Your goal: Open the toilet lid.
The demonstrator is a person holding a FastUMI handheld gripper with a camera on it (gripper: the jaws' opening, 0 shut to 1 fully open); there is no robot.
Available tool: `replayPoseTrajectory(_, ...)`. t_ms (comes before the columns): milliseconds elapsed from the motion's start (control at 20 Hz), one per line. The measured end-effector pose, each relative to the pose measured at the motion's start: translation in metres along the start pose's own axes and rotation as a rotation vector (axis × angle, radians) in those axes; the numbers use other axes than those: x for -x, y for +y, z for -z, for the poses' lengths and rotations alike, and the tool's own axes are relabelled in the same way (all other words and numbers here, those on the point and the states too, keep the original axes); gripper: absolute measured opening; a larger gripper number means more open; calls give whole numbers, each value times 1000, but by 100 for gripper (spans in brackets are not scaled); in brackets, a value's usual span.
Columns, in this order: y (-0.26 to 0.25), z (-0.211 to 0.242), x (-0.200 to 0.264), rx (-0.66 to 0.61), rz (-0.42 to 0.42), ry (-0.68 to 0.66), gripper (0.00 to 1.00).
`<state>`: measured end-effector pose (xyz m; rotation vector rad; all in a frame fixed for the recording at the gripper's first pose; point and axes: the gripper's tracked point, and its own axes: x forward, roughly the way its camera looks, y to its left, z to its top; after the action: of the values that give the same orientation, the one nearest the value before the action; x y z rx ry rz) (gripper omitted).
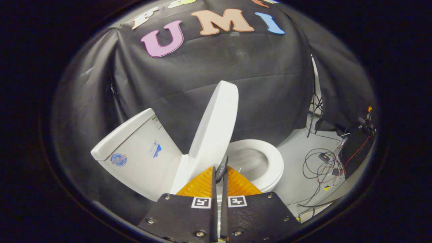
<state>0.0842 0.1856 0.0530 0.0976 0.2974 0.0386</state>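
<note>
White toilet (141,158) at centre-left before black cloth wall (256,84), lid (214,131) raised nearly upright mid-frame, seat (270,158) down at its right, cables (320,165) on floor at right, gripper (220,175) bottom centre, orange fingers (199,184) narrowed onto lid's lower edge

A recording booth in a lab or studio, not a real bathroom. Black cloth (216,77) is hanging as the walls behind a white toilet (141,152) standing on a bare pale floor (297,158). Loose cables (320,165) are lying tangled beside a light stand (314,101).
</note>
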Motion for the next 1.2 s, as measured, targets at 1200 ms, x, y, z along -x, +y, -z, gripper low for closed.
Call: replayPoseTrajectory(1200,54,-17,15,73,123,-60,4)
